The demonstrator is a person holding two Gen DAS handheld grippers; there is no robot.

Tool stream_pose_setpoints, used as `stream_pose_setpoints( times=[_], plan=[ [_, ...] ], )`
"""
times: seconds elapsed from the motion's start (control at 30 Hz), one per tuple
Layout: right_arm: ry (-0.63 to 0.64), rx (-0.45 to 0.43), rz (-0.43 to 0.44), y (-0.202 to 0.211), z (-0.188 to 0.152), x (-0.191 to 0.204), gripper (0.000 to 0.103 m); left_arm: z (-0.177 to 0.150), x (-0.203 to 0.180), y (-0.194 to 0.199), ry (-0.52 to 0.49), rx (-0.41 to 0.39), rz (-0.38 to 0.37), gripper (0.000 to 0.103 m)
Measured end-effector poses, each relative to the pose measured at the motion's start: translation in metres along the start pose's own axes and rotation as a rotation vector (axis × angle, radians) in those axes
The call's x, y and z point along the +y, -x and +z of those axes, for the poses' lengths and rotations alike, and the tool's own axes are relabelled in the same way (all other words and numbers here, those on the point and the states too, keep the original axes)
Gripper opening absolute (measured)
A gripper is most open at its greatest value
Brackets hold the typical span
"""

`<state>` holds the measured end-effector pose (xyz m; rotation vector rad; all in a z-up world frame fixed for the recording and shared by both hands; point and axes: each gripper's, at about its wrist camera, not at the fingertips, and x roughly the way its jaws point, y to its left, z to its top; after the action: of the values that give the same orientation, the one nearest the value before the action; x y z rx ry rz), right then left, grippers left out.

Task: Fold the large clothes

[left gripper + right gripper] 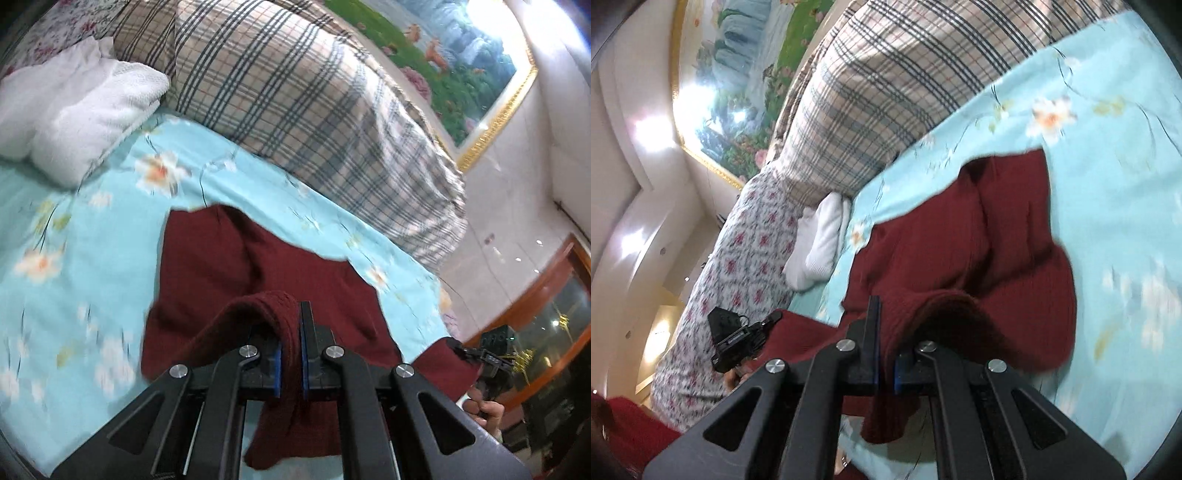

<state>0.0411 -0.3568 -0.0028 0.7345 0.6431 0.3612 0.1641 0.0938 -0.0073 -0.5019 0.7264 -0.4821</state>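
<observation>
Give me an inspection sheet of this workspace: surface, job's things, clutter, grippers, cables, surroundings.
Surface: bed with a blue floral sheet.
Job's things: maroon sweater lying partly on the sheet, its near edge lifted.
Clutter: white towel, plaid quilt, floral quilt along the far side of the sheet.
Grippers: left gripper and right gripper both shut on sweater; cloth hangs down between the fingers.
Cables: nothing seen.
Surroundings: gold-framed landscape painting on the wall, wood-framed glass cabinet past the bed's end.
</observation>
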Motion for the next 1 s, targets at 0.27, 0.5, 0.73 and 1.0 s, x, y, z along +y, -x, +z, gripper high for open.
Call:
stream_pose_setpoints(
  times=[0.27, 0.5, 0.73, 1.0],
  plan=[
    [-0.113, 0.018, -0.160, -0.085, 0.087, -0.072, 0.005, 0.049, 0.050, -0.128, 0.064, 0.043, 0.175, 0.005],
    [-0.176, 0.110, -0.275, -0.135, 0.095, -0.124, 0.006, 0.043, 0.087, -0.180, 0.098, 0.110, 0.198, 0.006],
    [-0.162, 0.062, -0.265, -0.108, 0.094, -0.108, 0.026, 0.024, 0.058, -0.131, 0.049, 0.105, 0.128, 0.019],
    [-0.004, 0.074, -0.186, -0.102, 0.077, -0.046, 0.035, -0.020, -0.023, -0.152, -0.081, 0.232, -0.057, 0.031]
  ],
)
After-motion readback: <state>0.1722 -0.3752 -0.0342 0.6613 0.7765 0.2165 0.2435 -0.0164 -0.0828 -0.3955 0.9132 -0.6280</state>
